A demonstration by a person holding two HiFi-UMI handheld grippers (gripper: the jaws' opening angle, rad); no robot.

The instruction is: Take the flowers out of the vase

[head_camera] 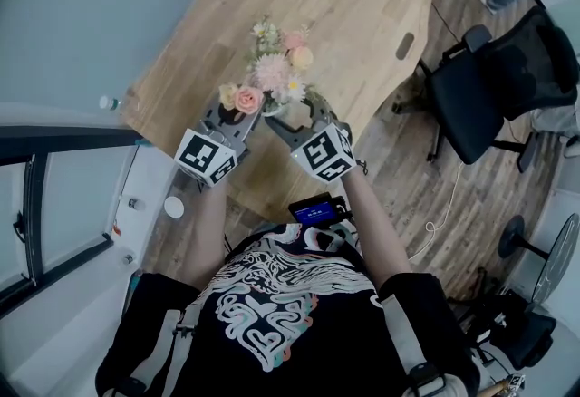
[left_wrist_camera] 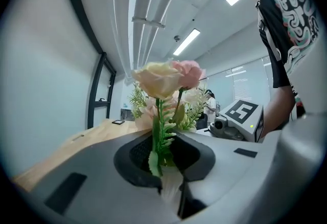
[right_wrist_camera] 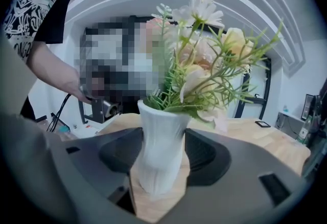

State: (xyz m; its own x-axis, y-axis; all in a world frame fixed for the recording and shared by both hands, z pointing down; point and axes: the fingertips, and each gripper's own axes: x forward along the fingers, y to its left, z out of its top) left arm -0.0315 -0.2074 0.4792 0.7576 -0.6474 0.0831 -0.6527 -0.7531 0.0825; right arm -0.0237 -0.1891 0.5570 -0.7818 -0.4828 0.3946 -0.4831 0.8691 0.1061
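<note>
A white ribbed vase (right_wrist_camera: 162,149) stands on the wooden table (head_camera: 353,5) near its front edge and holds a bunch of artificial flowers (head_camera: 276,69). My right gripper (right_wrist_camera: 162,159) has its jaws round the vase body, and both pads touch its sides. My left gripper (left_wrist_camera: 164,159) is shut on the green stems (left_wrist_camera: 161,136) of a cream rose (left_wrist_camera: 158,79) and a pink rose (left_wrist_camera: 188,72), which stand upright above the jaws. In the head view these two roses (head_camera: 243,99) sit at the left of the bunch, between the left gripper (head_camera: 234,117) and the right gripper (head_camera: 294,123).
A black office chair (head_camera: 507,87) stands to the right of the table. A small device with a lit screen (head_camera: 315,208) hangs at the person's chest. A small bottle (head_camera: 109,102) is by the table's left corner. A grey wall runs along the left.
</note>
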